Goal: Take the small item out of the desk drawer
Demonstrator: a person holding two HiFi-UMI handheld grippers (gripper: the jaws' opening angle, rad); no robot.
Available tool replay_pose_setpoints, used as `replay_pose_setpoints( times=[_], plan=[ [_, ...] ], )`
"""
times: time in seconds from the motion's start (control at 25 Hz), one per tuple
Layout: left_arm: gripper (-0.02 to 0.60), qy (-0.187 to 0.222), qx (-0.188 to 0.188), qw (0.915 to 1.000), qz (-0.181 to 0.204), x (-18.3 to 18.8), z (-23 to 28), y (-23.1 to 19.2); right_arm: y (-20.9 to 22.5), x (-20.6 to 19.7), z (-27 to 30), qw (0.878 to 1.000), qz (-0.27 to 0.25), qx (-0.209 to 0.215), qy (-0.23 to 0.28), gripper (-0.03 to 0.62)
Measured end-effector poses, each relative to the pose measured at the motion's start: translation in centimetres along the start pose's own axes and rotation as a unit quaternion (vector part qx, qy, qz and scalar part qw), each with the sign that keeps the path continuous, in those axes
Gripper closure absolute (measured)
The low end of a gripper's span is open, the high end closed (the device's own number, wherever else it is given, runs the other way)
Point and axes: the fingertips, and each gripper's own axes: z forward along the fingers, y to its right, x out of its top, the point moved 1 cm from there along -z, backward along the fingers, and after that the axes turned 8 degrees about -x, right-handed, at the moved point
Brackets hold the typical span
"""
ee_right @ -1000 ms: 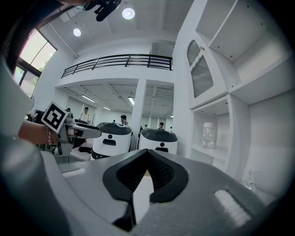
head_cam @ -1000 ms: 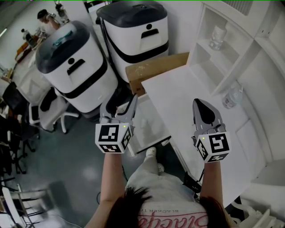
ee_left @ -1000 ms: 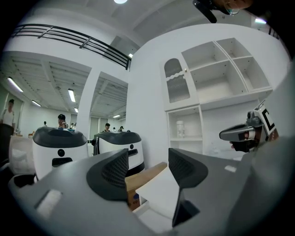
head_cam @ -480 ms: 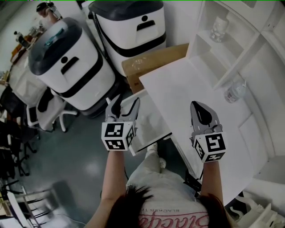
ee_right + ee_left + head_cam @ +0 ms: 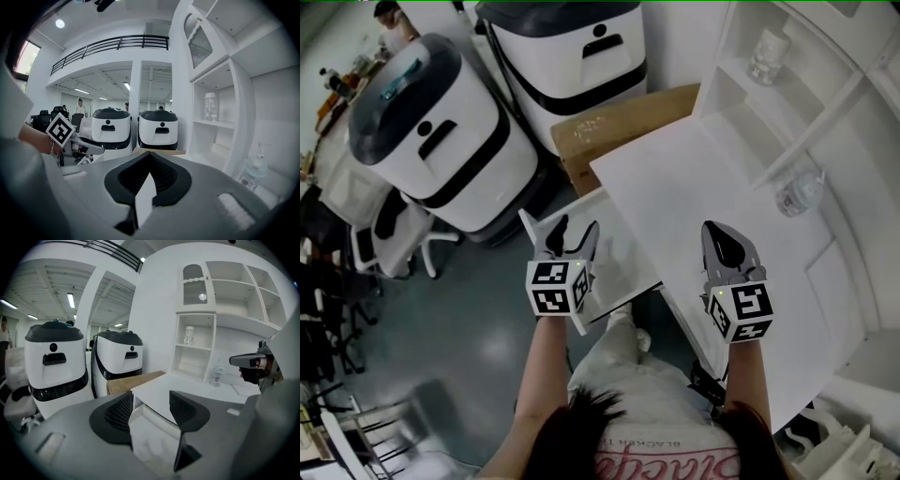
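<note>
desk point(image 5: 703, 178): white, seen from above.
drawer point(image 5: 623, 267): found pulled out at the desk's left side.
left gripper point(image 5: 576, 231) point(image 5: 150, 404): held over the drawer; jaws spread, just narrowed a little, nothing pinched.
right gripper point(image 5: 719, 232) point(image 5: 149, 176): jaws shut, empty, held above the desk.
small item: not made out; place and axis could not be told.

Open white desk drawer point(image 5: 623, 267): rear hidden under white flat desktop point(image 5: 712, 178); near-left corner covered by your left gripper point(image 5: 575, 230), its 2 jaws apart, just closing slightly, only drawer floor between them. Pale crumpled patch point(image 5: 147, 446) on that floor: too blurred to name. Clear plastic bottle point(image 5: 797, 192): label unreadable. Your torso point(image 5: 647, 412): cut off at head view's bottom edge.
</note>
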Motion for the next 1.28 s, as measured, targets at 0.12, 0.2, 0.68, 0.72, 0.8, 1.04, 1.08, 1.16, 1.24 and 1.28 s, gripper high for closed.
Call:
replay_pose_setpoints(
  times=[0.12,0.2,0.68,0.72,0.8,1.04,1.08,1.16,1.24,1.28],
  plan=[
    [0.328,-0.023,0.001,0.9996,-0.019,-1.8,1.1,-0.5,0.3,-0.7,0.4,1.000,0.000,-0.004,-0.010,0.592],
    [0.327,-0.043,0.005,0.9986,-0.030,-3.2,1.8,-0.8,0.6,-1.0,0.7,1.000,0.000,-0.007,-0.016,0.592],
    [0.318,-0.138,0.011,0.9859,-0.093,-10.5,5.0,-2.0,1.9,-2.5,1.5,0.999,0.002,-0.023,-0.043,0.592],
    [0.318,-0.146,0.011,0.9846,-0.096,-11.0,5.1,-2.1,1.8,-2.6,1.6,0.999,0.001,-0.023,-0.044,0.592],
    [0.318,-0.162,0.012,0.9816,-0.101,-12.1,5.5,-2.1,1.7,-2.8,1.7,0.999,0.000,-0.022,-0.048,0.592],
    [0.316,-0.203,0.019,0.9719,-0.117,-15.0,6.7,-2.2,1.4,-3.7,2.3,0.998,-0.004,-0.012,-0.060,0.592],
    [0.316,-0.210,0.019,0.9702,-0.119,-15.5,6.9,-2.2,1.4,-3.9,2.4,0.998,-0.004,-0.011,-0.062,0.592],
    [0.316,-0.224,0.017,0.9665,-0.125,-16.5,7.3,-2.2,1.4,-4.2,2.6,0.998,-0.003,-0.010,-0.065,0.592],
    [0.313,-0.236,0.014,0.9626,-0.132,-17.6,7.7,-2.1,1.5,-4.5,2.8,0.997,0.000,-0.010,-0.070,0.592],
    [0.311,-0.242,0.014,0.9608,-0.135,-18.1,8.0,-2.2,1.5,-4.7,2.9,0.997,0.001,-0.009,-0.073,0.592]
  ],
)
